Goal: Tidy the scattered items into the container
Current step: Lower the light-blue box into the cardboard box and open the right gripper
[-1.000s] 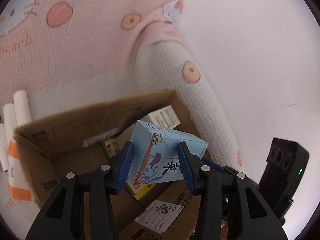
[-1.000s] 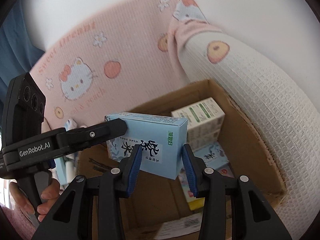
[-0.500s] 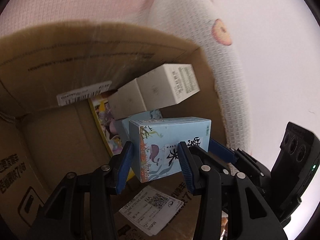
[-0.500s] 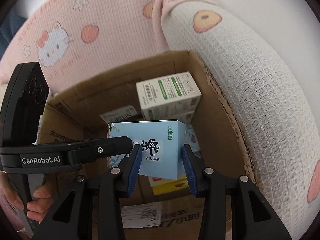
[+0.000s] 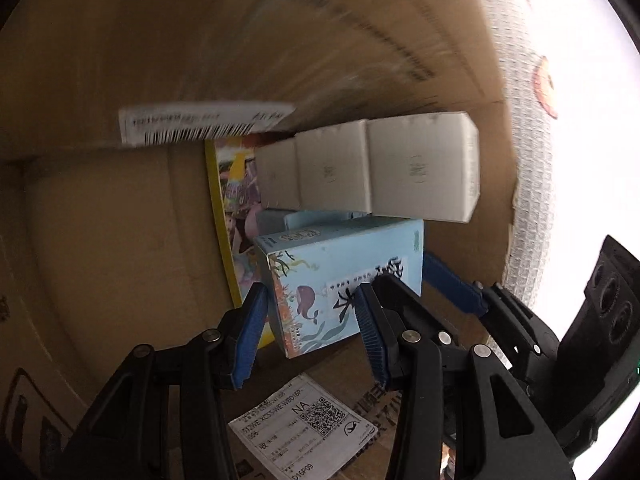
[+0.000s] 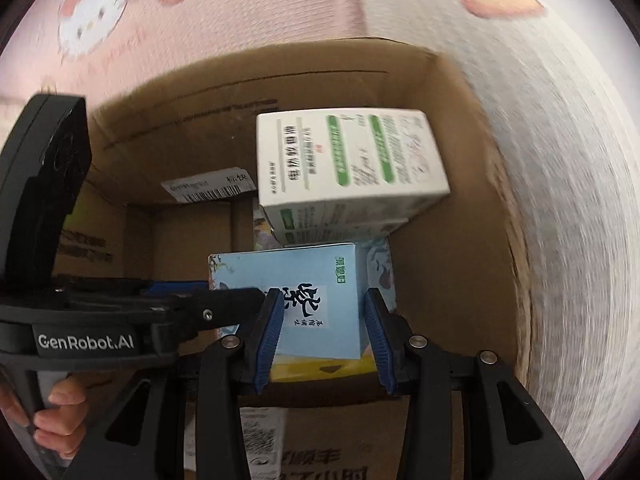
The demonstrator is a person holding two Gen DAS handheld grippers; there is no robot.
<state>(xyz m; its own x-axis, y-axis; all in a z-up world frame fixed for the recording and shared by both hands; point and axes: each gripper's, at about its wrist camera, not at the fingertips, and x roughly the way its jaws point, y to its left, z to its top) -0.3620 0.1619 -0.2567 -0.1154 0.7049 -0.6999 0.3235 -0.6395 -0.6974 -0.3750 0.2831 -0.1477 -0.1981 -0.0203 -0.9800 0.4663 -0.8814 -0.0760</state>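
Both hand-held grippers clamp the same blue box [image 5: 344, 280], each from a different side, and hold it inside the carton [image 6: 452, 240], low among the things already there. In the left wrist view the left hand-held gripper [image 5: 310, 334] has its blue pads pressed on the box's short end, jaws partly closed around it. In the right wrist view the right hand-held gripper [image 6: 322, 334] pinches the box across its narrow width, pads flat against both faces. The box sits just above a yellow-edged packet [image 5: 230, 216] on the carton floor, and just in front of a white box with green labels [image 6: 348, 168], which lies tilted on other packs against the far wall. A barcode sticker [image 5: 200, 126] clings to that wall. A pink patterned cloth [image 6: 120, 8] lies beyond the carton. Fingers [image 6: 60, 420] grip the left tool's handle
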